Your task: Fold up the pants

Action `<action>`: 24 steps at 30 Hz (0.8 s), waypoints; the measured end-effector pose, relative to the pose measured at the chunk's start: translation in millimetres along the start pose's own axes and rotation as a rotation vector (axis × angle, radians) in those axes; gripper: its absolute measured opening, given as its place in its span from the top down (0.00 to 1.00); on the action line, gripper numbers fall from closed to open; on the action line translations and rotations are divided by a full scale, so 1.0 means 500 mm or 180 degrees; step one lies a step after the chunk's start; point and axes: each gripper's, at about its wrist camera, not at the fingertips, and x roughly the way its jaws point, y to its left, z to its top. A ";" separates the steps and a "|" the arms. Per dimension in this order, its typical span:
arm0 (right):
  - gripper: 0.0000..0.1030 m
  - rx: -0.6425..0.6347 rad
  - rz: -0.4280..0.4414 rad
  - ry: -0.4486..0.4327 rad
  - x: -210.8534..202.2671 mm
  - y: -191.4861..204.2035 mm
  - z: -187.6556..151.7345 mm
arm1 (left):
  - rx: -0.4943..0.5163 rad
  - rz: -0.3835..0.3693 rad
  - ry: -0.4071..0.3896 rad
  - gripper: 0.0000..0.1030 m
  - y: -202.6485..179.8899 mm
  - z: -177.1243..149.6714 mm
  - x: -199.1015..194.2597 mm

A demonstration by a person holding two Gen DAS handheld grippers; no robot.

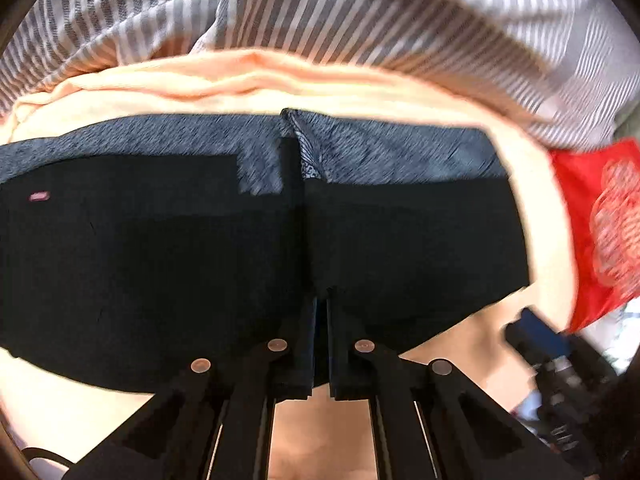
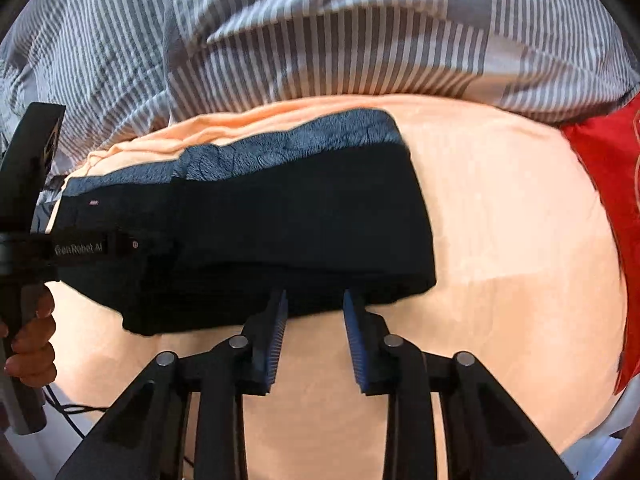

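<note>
Dark folded pants (image 1: pixel 180 260) lie across a peach sheet (image 1: pixel 280 88), with their blue-grey fleece lining (image 1: pixel 380 148) showing along the far edge. My left gripper (image 1: pixel 321 296) is above the pants' near middle, its jaws shut, and no fabric shows between them. In the right wrist view the same pants (image 2: pixel 280 216) form a long flat bundle. My right gripper (image 2: pixel 316 300) is open, its blue-padded fingertips (image 2: pixel 280 312) at the bundle's near edge with nothing pinched between them. A person's hand (image 2: pixel 32 336) holds the left tool's handle at the far left.
A grey and white striped duvet (image 2: pixel 320 40) is bunched along the far side. A red cloth (image 2: pixel 612 184) lies at the right edge. Bare peach sheet (image 2: pixel 520 240) spreads right of the pants. A black cable (image 2: pixel 68 412) trails at the lower left.
</note>
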 end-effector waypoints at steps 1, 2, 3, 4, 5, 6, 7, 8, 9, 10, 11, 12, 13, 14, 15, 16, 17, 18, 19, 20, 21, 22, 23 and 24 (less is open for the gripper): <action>0.70 0.0013 0.0013 0.0020 0.001 -0.001 -0.008 | -0.0002 0.0022 0.0072 0.95 0.005 -0.011 0.013; 0.70 0.0029 0.0021 0.0043 0.003 -0.002 -0.013 | -0.0017 0.0045 0.0126 0.95 0.011 -0.025 0.026; 0.70 0.0049 0.0023 0.0059 0.004 -0.006 -0.016 | -0.0012 0.0050 0.0112 0.95 0.012 -0.032 0.028; 0.70 0.0069 0.0023 0.0062 0.003 -0.010 -0.020 | 0.0018 0.0070 0.0046 0.95 0.012 -0.039 0.025; 0.70 0.0087 0.0021 0.0059 0.001 -0.016 -0.021 | 0.0048 0.0099 0.0028 0.95 0.009 -0.041 0.022; 0.70 0.0100 0.0020 0.0050 -0.002 -0.020 -0.021 | 0.0055 0.0113 0.0023 0.95 0.009 -0.042 0.018; 0.70 0.0118 0.0011 0.0036 -0.007 -0.027 -0.021 | 0.0054 0.0117 0.0024 0.95 0.009 -0.041 0.014; 0.70 0.0144 0.0001 0.0016 -0.012 -0.036 -0.017 | 0.0043 0.0115 0.0024 0.95 0.011 -0.041 0.008; 0.70 0.0178 -0.0004 -0.0014 -0.019 -0.046 -0.012 | 0.0029 0.0134 0.0010 0.95 0.015 -0.045 -0.013; 0.70 0.0199 -0.0008 -0.0040 -0.023 -0.053 -0.004 | 0.0021 0.0209 -0.0035 0.95 0.020 -0.046 -0.030; 0.70 0.0230 -0.0015 -0.0079 -0.029 -0.063 0.004 | 0.0014 0.0310 -0.0092 0.95 0.024 -0.047 -0.048; 0.70 0.0271 -0.0023 -0.0128 -0.035 -0.077 0.016 | 0.0001 0.0373 -0.0165 0.95 0.029 -0.045 -0.068; 0.70 0.0294 -0.0022 -0.0150 -0.037 -0.085 0.026 | -0.0024 0.0383 -0.0246 0.95 0.032 -0.039 -0.089; 0.70 0.0331 -0.0012 -0.0171 -0.034 -0.096 0.042 | -0.0054 0.0375 -0.0305 0.95 0.033 -0.032 -0.103; 0.70 0.0357 0.0000 -0.0184 -0.031 -0.104 0.055 | -0.0081 0.0346 -0.0367 0.94 0.028 -0.017 -0.116; 0.70 0.0389 0.0021 -0.0214 -0.026 -0.111 0.073 | -0.0080 0.0321 -0.0405 0.94 0.020 -0.004 -0.120; 0.70 0.0398 0.0027 -0.0228 -0.019 -0.114 0.088 | -0.0062 0.0325 -0.0441 0.94 0.008 0.010 -0.117; 0.70 0.0396 0.0033 -0.0220 -0.012 -0.114 0.100 | -0.0025 0.0351 -0.0474 0.94 -0.007 0.025 -0.110; 0.70 0.0406 0.0061 -0.0193 -0.004 -0.114 0.108 | 0.0018 0.0357 -0.0486 0.94 -0.023 0.038 -0.097; 0.70 0.0439 0.0117 -0.0166 0.008 -0.113 0.116 | 0.0043 0.0365 -0.0479 0.94 -0.033 0.046 -0.082; 0.70 0.0463 0.0151 -0.0130 0.018 -0.111 0.118 | 0.0054 0.0434 -0.0431 0.94 -0.044 0.053 -0.054; 0.70 0.0467 0.0186 -0.0068 0.029 -0.106 0.118 | 0.0040 0.0501 -0.0357 0.94 -0.047 0.053 -0.030; 0.70 0.0453 0.0214 0.0014 0.045 -0.099 0.111 | -0.0007 0.0576 -0.0226 0.94 -0.042 0.047 0.003; 0.70 0.0426 0.0211 0.0059 0.056 -0.092 0.103 | -0.0059 0.0614 -0.0131 0.94 -0.035 0.038 0.025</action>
